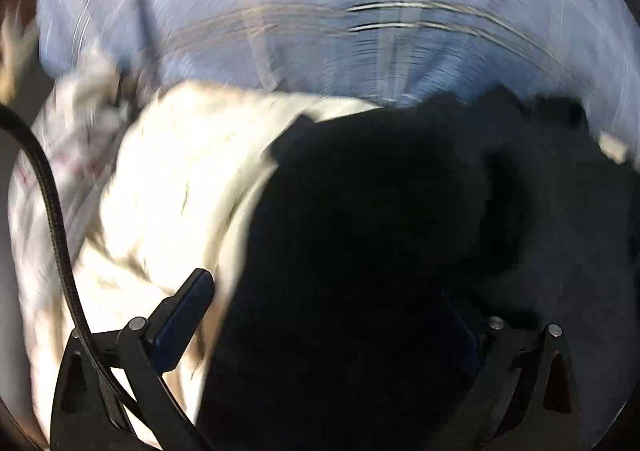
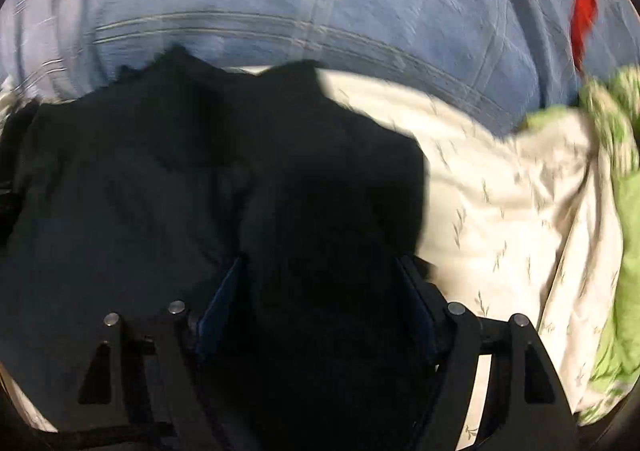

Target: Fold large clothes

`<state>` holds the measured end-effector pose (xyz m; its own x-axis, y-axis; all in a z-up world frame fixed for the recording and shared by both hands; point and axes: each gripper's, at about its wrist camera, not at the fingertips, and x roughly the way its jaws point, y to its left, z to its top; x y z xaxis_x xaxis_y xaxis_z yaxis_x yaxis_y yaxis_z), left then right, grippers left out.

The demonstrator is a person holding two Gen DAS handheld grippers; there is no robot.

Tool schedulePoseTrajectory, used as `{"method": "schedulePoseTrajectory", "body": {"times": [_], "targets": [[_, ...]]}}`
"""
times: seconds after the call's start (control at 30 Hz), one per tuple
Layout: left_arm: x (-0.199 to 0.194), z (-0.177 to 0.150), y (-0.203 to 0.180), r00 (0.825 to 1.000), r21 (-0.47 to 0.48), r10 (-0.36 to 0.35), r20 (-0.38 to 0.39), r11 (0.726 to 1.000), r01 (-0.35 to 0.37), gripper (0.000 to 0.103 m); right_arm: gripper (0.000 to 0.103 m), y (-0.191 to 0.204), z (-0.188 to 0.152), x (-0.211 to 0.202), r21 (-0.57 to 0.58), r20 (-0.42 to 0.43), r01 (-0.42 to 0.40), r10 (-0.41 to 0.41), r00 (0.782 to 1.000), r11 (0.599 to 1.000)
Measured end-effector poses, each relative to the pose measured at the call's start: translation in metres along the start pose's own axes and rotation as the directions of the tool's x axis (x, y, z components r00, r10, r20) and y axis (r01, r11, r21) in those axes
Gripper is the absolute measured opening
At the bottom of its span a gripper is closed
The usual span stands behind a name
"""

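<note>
Left wrist view: motion-blurred. The left gripper (image 1: 324,331) has jaws spread wide, straddling the dark garment (image 1: 400,231), which fills the frame from 3 to 6 o'clock; whether the fabric is pinched cannot be told. Right wrist view: the right gripper (image 2: 320,303) has dark cloth bunched between its blue pads (image 2: 218,303), apparently grasped. The garment is limp, matte, near-black and heaped with soft folds. It lies on cream bedding (image 2: 500,211) printed with small sprigs, over a blue checked quilt (image 2: 320,11). Risk: the bunched hold may take several layers or the bedding beneath, skewing the fold; loose fabric may slip out.
</note>
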<state>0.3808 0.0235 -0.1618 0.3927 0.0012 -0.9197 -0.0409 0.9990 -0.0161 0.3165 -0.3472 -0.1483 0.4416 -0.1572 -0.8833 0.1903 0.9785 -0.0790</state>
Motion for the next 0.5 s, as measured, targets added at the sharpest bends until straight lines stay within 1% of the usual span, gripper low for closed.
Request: {"method": "schedulePoseTrajectory", "body": {"times": [0.03, 0.07, 0.1, 0.13, 0.17, 0.2, 0.23, 0.27, 0.3, 0.37, 0.4, 0.43, 0.5], "targets": [[-0.001, 0.0, 0.006, 1.0, -0.017, -0.013, -0.001, 1.0, 0.013, 0.103, 0.076, -0.014, -0.002, 0.0, 0.043, 0.001, -0.007, 0.007, 1.0, 0.999], [-0.004, 0.0, 0.009, 1.0, -0.025, -0.019, 0.002, 1.0, 0.02, 0.103, 0.076, -0.031, -0.002, 0.0, 0.098, -0.002, -0.032, 0.032, 0.999, 0.995], [-0.012, 0.001, 0.012, 1.0, -0.026, -0.004, 0.02, 1.0, 0.004, 0.103, 0.076, -0.04, -0.001, -0.003, 0.132, -0.001, -0.05, 0.05, 0.999, 0.99], [-0.018, 0.002, 0.013, 0.999, -0.028, 0.006, 0.033, 1.0, -0.005, 0.103, 0.076, -0.044, 0.001, -0.009, 0.14, 0.016, -0.062, 0.061, 0.998, 0.988], [-0.025, 0.004, 0.013, 0.999, -0.032, 0.009, 0.053, 0.999, -0.007, 0.101, 0.076, -0.045, 0.004, -0.014, 0.131, 0.038, -0.064, 0.059, 0.998, 0.989], [-0.037, 0.008, 0.013, 0.995, -0.03, -0.006, 0.095, 1.0, 0.009, 0.101, 0.076, -0.042, 0.01, -0.023, 0.11, 0.082, -0.07, 0.062, 0.995, 0.991], [-0.045, 0.013, 0.012, 0.992, -0.02, -0.027, 0.126, 0.999, 0.03, 0.101, 0.076, -0.037, 0.016, -0.03, 0.089, 0.121, -0.092, 0.081, 0.989, 0.992], [-0.048, 0.016, 0.011, 0.989, -0.011, -0.036, 0.14, 0.999, 0.038, 0.101, 0.076, -0.032, 0.024, -0.034, 0.067, 0.15, -0.108, 0.097, 0.984, 0.992], [-0.051, 0.021, 0.007, 0.988, 0.004, -0.038, 0.152, 0.999, 0.038, 0.102, 0.077, -0.022, 0.036, -0.034, 0.037, 0.161, -0.102, 0.095, 0.982, 0.994], [-0.051, 0.031, -0.002, 0.987, 0.046, -0.055, 0.152, 0.998, 0.048, 0.102, 0.077, -0.01, 0.052, -0.029, -0.01, 0.168, -0.095, 0.095, 0.981, 0.995], [-0.049, 0.033, -0.008, 0.988, 0.068, -0.061, 0.144, 0.996, 0.052, 0.102, 0.077, -0.002, 0.062, -0.022, -0.042, 0.155, -0.094, 0.099, 0.983, 0.995], [-0.046, 0.033, -0.015, 0.99, 0.096, -0.052, 0.129, 0.995, 0.04, 0.102, 0.077, 0.004, 0.07, -0.014, -0.06, 0.136, -0.098, 0.105, 0.985, 0.993], [-0.035, 0.033, -0.025, 0.994, 0.141, -0.029, 0.103, 0.99, 0.014, 0.102, 0.076, 0.018, 0.083, 0.009, -0.087, 0.06, -0.089, 0.095, 0.994, 0.992]]}}
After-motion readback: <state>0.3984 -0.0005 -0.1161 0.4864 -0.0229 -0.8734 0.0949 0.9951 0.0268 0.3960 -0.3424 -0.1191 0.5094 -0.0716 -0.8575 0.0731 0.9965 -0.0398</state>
